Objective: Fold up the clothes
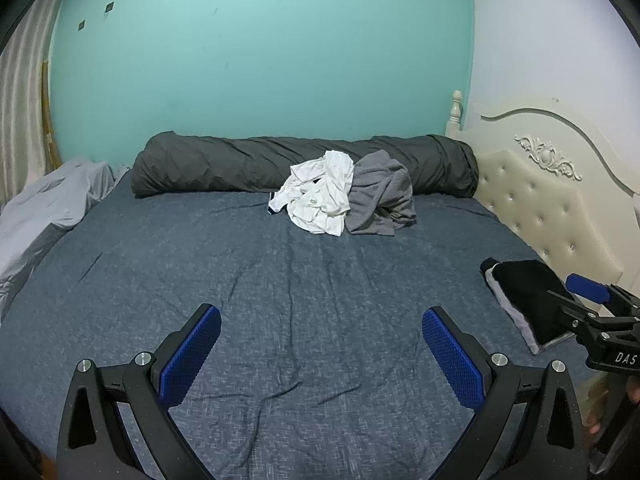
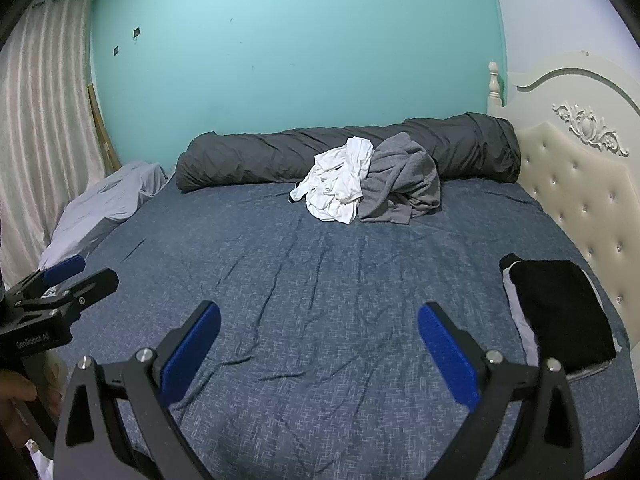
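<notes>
Mostly blue bedsheet [image 1: 240, 264], teal wall [image 1: 260, 60], cream headboard [image 1: 532, 196], possibly curtain [image 2: 40, 120].

Your right gripper [image 2: 319, 340] hangs wide over the bed [image 2: 320, 280]; 2 crumpled garments, white [image 2: 336, 184] and grey [image 2: 400, 184], lie ahead, touching.

You are in a home bedroom. A wide bed [image 1: 280, 280] with a blue sheet fills the view, a rolled dark duvet [image 1: 240, 164] along its far side against a teal wall [image 1: 260, 60]. A cream tufted headboard [image 1: 540, 200] with carved trim stands on your right, and a pale striped curtain [image 2: 44, 120] hangs on your left. Loose clothes [image 1: 344, 192] lie crumpled by the duvet, and a folded black garment [image 2: 560, 312] sits near the headboard.
</notes>
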Motion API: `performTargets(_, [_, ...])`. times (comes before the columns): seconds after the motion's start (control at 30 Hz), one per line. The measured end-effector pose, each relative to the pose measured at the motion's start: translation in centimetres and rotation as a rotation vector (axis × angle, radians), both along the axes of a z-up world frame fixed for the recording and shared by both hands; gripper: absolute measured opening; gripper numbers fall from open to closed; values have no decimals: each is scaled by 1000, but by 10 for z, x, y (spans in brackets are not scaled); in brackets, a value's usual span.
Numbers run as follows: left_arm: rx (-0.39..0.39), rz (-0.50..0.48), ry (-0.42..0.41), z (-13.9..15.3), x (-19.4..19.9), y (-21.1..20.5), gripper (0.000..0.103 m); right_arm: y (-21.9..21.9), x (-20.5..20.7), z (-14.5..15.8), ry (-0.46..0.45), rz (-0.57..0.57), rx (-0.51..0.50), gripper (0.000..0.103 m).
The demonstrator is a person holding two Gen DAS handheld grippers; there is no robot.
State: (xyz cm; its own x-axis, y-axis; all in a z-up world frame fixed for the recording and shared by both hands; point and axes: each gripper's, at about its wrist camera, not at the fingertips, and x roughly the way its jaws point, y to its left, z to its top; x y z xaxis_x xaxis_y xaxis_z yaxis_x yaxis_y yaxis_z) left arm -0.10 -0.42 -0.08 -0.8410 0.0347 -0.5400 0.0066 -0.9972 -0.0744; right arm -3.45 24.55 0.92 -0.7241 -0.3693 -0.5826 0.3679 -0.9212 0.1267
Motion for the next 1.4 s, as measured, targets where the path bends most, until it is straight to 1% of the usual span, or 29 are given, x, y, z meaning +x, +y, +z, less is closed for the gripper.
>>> performTargets(0.73, [-13, -11, -5, 8, -3, 0, 103, 0, 0, 4, 2, 9, 7, 100])
performTargets(1.4, [-11, -13, -9, 3, -2, 2, 103, 3, 1, 2, 6, 7, 5, 100])
